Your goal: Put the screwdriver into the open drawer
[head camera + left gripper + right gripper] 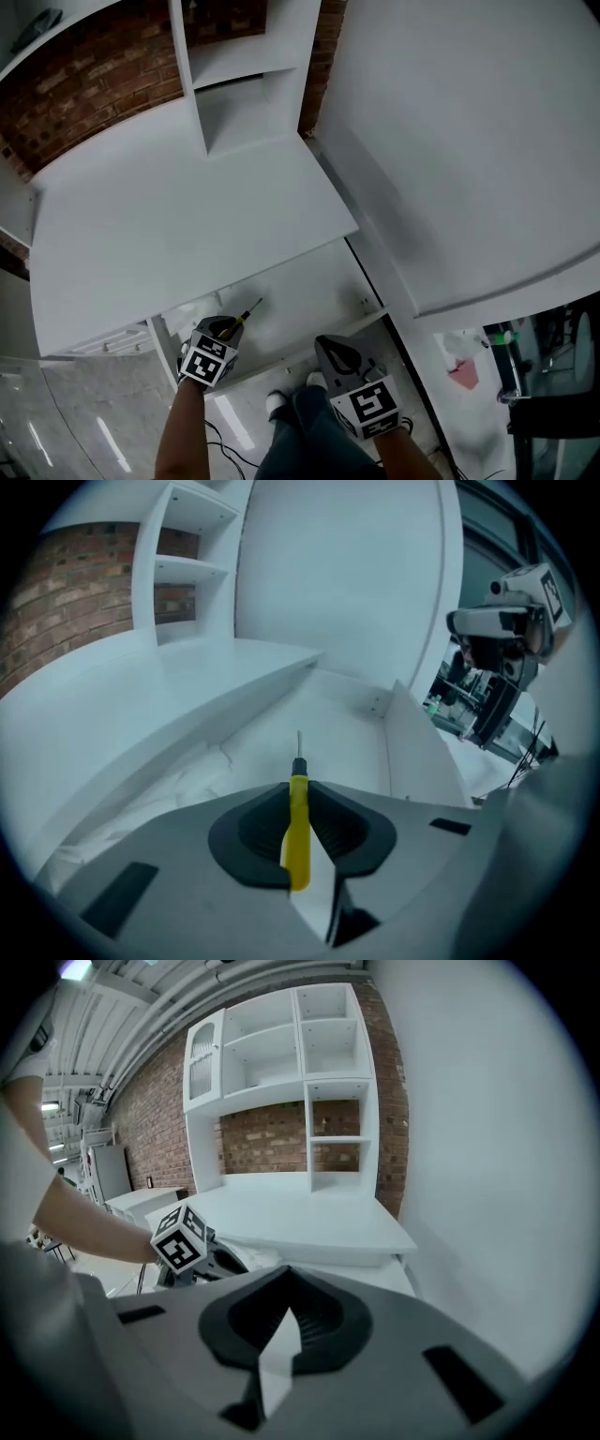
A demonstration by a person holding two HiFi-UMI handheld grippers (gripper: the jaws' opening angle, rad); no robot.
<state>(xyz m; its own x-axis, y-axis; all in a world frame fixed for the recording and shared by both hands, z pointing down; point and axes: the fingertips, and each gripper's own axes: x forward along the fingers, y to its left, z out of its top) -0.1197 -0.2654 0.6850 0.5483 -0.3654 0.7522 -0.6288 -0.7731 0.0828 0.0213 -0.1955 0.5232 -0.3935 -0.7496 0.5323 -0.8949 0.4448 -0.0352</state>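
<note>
1. Nearest, in the head view, the person's left forearm (pixel 183 433) reaches forward, and the trouser legs (pixel 309 427) and a white shoe (pixel 275 404) show on the floor below.
2. The left gripper (pixel 228 329) points down and forward. Its jaws stand narrow, clamped on the yellow handle of the screwdriver (pixel 243 318). In the left gripper view the handle (pixel 298 832) lies straight between the dark pads (pixel 253 832), with the black collar and thin metal shaft sticking out past them.
3. The right gripper (pixel 328 349) is just to the right, by the drawer's front edge. In the right gripper view its jaws (pixel 286 1274) meet at the tip with nothing between them.
4. The screwdriver's shaft reaches over the inside of the open drawer (pixel 302 289), which is pulled out from under the tabletop (pixel 187 216). The drawer is white and its floor (pixel 347 728) is bare.
5. Farther back, a white shelf unit (pixel 234 94) stands on the tabletop against a brick wall (pixel 84 89).
6. A large white panel (pixel 469 131) fills the right side.
</note>
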